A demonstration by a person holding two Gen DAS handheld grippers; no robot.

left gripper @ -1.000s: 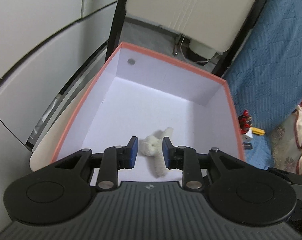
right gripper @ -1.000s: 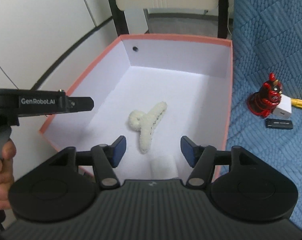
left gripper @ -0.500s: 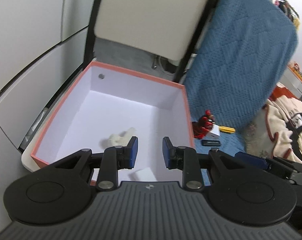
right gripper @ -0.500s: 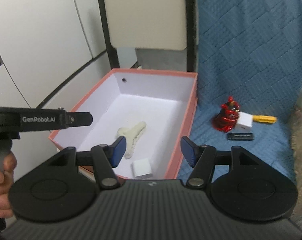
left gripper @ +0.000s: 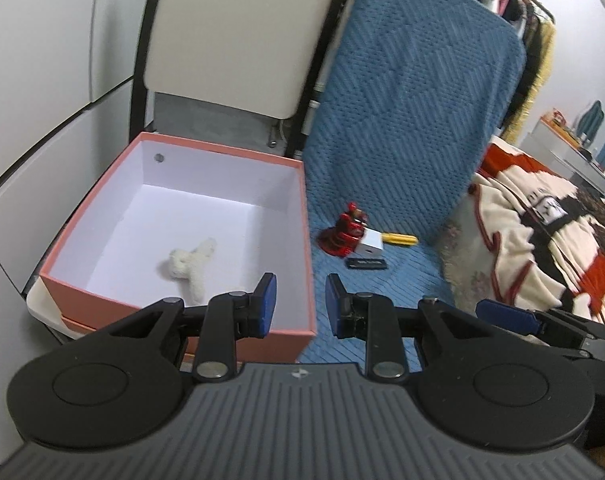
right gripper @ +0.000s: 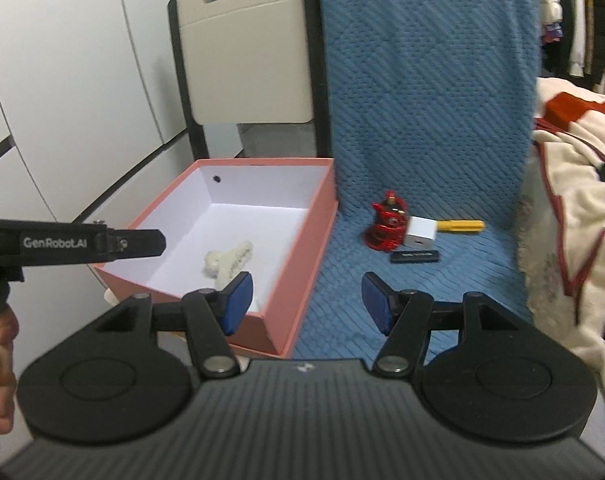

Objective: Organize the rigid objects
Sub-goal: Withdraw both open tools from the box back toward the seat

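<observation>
A pink box with a white inside (left gripper: pixel 308 240) (right gripper: pixel 322 224) stands on the left. A fluffy white hair claw (left gripper: pixel 190 266) (right gripper: pixel 227 260) lies in it. On the blue quilted cover to its right sit a red figurine (left gripper: pixel 344 232) (right gripper: pixel 387 226), a white cube (left gripper: pixel 372 242) (right gripper: pixel 420 234), a yellow stick (left gripper: pixel 400 239) (right gripper: pixel 460 225) and a flat black bar (left gripper: pixel 367 265) (right gripper: pixel 415 256). My left gripper (left gripper: pixel 300 308) is open and empty above the box's near right corner. My right gripper (right gripper: pixel 306 300) is open and empty, near the box's right wall.
A beige chair back (right gripper: pixel 246 52) stands behind the box. White cabinet doors (right gripper: pixel 62 80) run along the left. The blue cover (right gripper: pixel 422 80) drapes upright behind the objects. A cream and red blanket (left gripper: pixel 542 232) lies to the right.
Both grippers have pulled back and up from the box and swung right. The hair claw stays in the box. The small objects on the blue cover have come into full view.
</observation>
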